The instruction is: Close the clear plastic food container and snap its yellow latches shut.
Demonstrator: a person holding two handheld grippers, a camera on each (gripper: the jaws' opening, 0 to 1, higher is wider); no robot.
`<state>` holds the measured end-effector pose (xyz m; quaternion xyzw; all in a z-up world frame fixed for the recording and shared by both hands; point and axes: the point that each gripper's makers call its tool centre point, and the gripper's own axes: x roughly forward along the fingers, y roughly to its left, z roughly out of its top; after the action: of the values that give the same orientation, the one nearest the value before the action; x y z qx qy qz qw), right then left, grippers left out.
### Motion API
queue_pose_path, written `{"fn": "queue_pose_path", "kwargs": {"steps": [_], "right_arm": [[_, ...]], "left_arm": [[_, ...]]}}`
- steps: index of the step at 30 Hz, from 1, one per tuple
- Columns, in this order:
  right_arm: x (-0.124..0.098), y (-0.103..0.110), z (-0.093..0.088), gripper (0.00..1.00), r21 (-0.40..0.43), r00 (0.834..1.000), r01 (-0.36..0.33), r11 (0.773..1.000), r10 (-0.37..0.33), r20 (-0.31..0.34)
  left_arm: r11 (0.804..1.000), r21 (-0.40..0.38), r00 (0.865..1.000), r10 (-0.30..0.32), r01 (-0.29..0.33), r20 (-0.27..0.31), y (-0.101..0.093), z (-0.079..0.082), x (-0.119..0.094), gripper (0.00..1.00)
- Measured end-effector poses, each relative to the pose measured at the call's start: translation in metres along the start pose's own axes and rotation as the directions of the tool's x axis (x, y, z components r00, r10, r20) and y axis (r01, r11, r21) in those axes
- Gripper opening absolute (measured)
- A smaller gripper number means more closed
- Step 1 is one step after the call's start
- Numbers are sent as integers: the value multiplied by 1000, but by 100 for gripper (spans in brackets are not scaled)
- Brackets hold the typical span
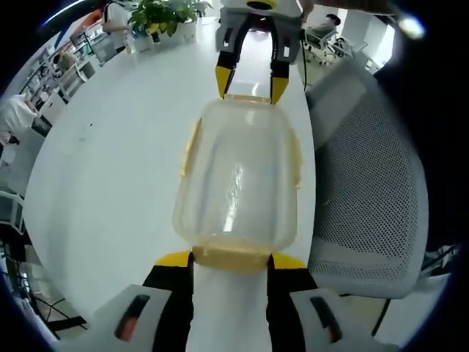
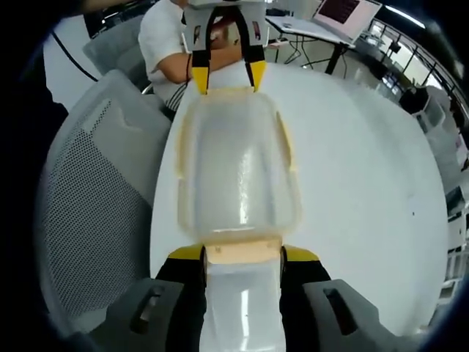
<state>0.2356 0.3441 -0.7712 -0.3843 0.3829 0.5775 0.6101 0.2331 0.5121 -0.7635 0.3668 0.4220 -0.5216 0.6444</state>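
- Clear plastic food container [image 1: 236,180] sat lid-down-looking on the white table [image 1: 110,191], near its edge — lid on, long axis running between the two grippers.
- Left gripper [image 1: 231,262]: yellow-tipped jaws stood apart, straddling the near yellow end latch [image 1: 230,257]; tips just beside the latch, contact not clear.
- Right gripper [image 1: 249,86] came in at the far end in the left gripper view, jaws apart, tips at the far end latch [image 1: 246,97].
- Right gripper view mirrored this: right gripper [image 2: 242,257] with jaws spread either side of its near end latch [image 2: 242,251], the left gripper [image 2: 228,79] at the opposite end of the container [image 2: 238,165].
- Side latches [image 1: 192,147] lay flat along both long sides of the container; whether they were snapped, cannot tell.
- Grey mesh office chair [image 1: 370,183] stood just beside the table edge, right of the container in the left gripper view.
- Potted plant [image 1: 165,16] sat at the far side of the table.
- A person in a white shirt [image 2: 165,37] sat behind the left gripper; an open laptop [image 2: 338,15] was further off on the table.
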Motion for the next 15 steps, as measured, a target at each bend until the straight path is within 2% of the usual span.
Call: {"fn": "queue_pose_path", "kwargs": {"steps": [7,15], "right_arm": [[-7,0,-9,35,-22,1000,-14,1000,15,14],[-13,0,-27,35,-50,999,-32,998,32,5]], "left_arm": [[999,-38,1000,3,-3,-2,-8,8,4,33],[997,-72,1000,14,-14,-3,-17,26,11,33]]}}
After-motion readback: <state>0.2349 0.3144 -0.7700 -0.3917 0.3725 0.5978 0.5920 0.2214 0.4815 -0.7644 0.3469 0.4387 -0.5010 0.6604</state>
